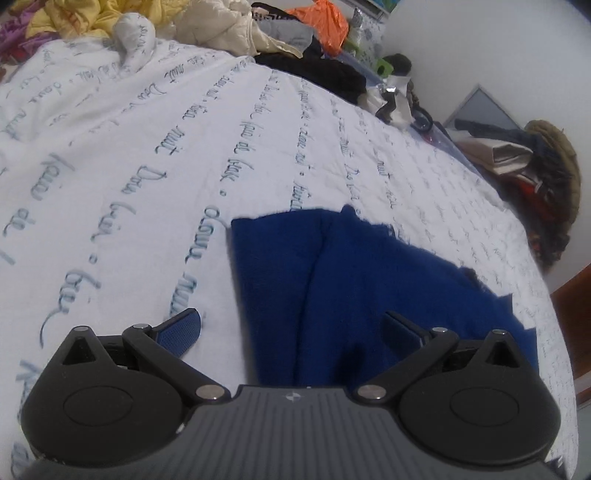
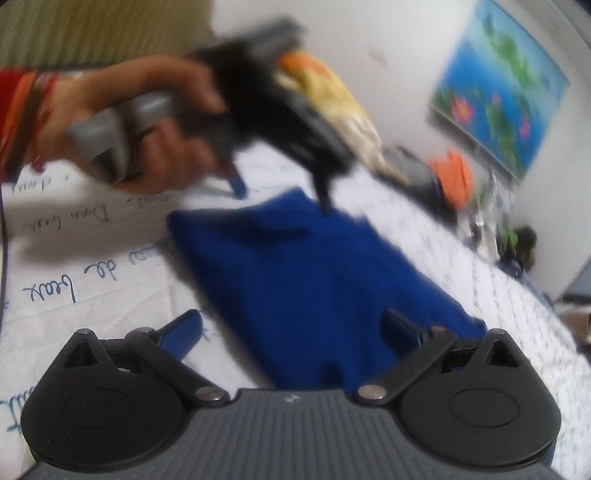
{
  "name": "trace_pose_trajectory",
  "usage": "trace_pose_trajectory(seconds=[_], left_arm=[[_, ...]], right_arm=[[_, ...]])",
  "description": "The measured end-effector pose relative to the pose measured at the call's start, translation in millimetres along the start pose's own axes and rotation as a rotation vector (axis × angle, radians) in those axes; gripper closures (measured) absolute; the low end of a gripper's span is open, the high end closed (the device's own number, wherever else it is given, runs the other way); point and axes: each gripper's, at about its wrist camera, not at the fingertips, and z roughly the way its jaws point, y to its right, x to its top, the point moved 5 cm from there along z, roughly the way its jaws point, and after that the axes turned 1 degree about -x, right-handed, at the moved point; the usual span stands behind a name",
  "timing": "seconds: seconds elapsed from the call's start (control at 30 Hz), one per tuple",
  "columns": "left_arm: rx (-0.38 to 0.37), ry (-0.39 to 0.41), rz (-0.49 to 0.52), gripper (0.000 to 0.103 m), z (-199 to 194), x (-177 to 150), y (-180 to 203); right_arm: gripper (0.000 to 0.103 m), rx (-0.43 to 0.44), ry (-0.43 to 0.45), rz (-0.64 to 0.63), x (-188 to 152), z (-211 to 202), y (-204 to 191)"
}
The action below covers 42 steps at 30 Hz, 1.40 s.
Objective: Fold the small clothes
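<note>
A dark blue garment (image 1: 351, 280) lies folded lengthwise on the white bedspread (image 1: 147, 155), which carries blue script lettering. My left gripper (image 1: 291, 326) hovers open over the garment's near end, with one finger over the bedspread and the other over the cloth. Nothing is held between them. In the blurred right wrist view the same blue garment (image 2: 314, 277) lies ahead of my right gripper (image 2: 291, 326), which is open and empty at its near edge. At the garment's far edge a hand (image 2: 147, 122) holds the left gripper (image 2: 280, 192), whose fingers are spread just above the cloth.
Loose clothes are heaped along the far end of the bed: yellow (image 1: 70, 18), cream (image 1: 221, 26), orange (image 1: 325, 22) and black (image 1: 325, 74). Another dark heap (image 1: 546, 184) sits off the bed's right side. A blue poster (image 2: 498, 85) hangs on the wall.
</note>
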Motion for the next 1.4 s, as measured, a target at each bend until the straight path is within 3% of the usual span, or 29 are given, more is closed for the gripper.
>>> trace_pose_trajectory(seconds=[0.17,0.27,0.33,0.4,0.47,0.5,0.57,0.6,0.7,0.83,0.93,1.13,1.4], left_arm=[[-0.101,-0.028,-0.025,0.007,11,12,5],[-0.113,-0.033,0.004,0.02,20,14,16],[-0.104,-0.027,0.027,0.023,25,15,21],[-0.082,-0.016,0.046,0.032,29,15,25],[-0.025,-0.005,0.073,0.059,33,16,29],[0.008,-0.002,0.084,0.066,34,17,30],[0.05,0.002,0.081,0.088,35,18,29],[0.061,0.007,0.072,0.091,33,18,27],[0.11,0.026,0.094,0.093,26,16,35],[0.193,0.072,0.174,0.093,10,16,60],[0.212,0.108,0.204,0.093,-3,23,85],[0.225,0.163,0.255,0.093,-18,29,148],[0.139,0.197,0.346,0.093,-4,11,246]], right_arm=[[0.001,-0.047,0.021,-0.016,12,18,-17],[0.001,-0.082,0.037,-0.032,21,32,-23],[0.009,-0.097,0.051,-0.049,24,34,-25],[0.034,-0.091,0.052,-0.063,28,39,-29],[0.056,-0.07,0.045,-0.065,29,39,-31],[0.068,-0.056,0.041,-0.06,29,39,-32],[0.081,-0.027,0.034,-0.04,28,37,-34],[0.087,-0.019,0.035,-0.038,27,35,-36],[0.095,-0.004,0.053,-0.01,27,29,-35],[0.096,0.009,0.093,0.058,24,13,-20],[0.096,0.0,0.127,0.1,21,-2,-6],[0.097,-0.053,0.186,0.193,14,-28,37],[0.097,-0.167,0.21,0.306,-16,-68,92]])
